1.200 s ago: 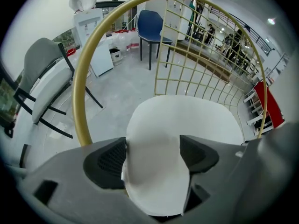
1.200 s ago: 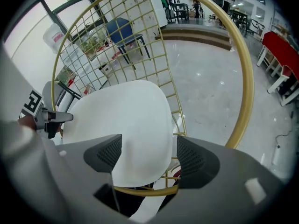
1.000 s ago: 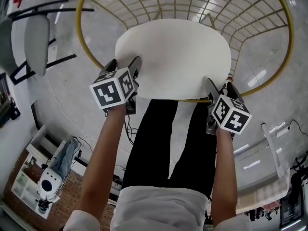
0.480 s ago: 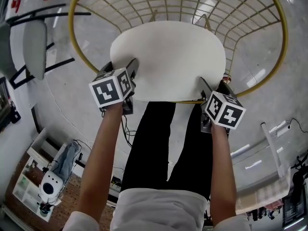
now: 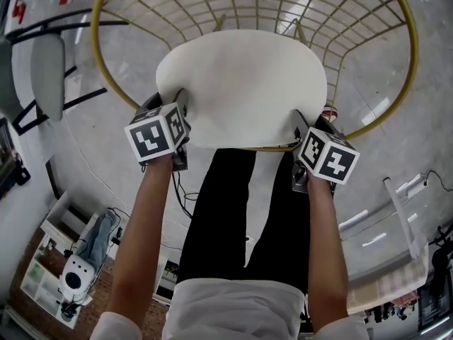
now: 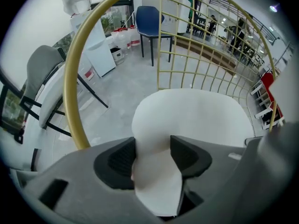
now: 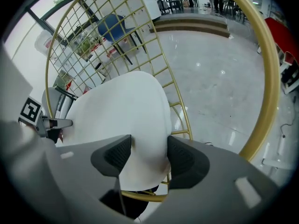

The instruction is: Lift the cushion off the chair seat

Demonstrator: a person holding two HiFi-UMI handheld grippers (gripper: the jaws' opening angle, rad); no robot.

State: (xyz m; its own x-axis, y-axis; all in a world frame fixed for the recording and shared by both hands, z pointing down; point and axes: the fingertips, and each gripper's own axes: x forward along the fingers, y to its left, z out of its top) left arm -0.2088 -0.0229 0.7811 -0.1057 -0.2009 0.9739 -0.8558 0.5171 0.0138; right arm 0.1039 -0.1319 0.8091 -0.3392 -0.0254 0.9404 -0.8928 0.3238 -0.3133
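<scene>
While your left gripper [image 6: 152,160] and right gripper [image 7: 145,157], jaws just closing, pinch the cushion's [image 5: 241,83] near edge, raise both evenly.

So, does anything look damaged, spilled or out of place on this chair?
Nothing is damaged or spilled. Only the near edge of the white cushion looks squeezed where the left gripper and right gripper, whose jaws have just been closing, pinch it. That is the grip, not a fault.
</scene>
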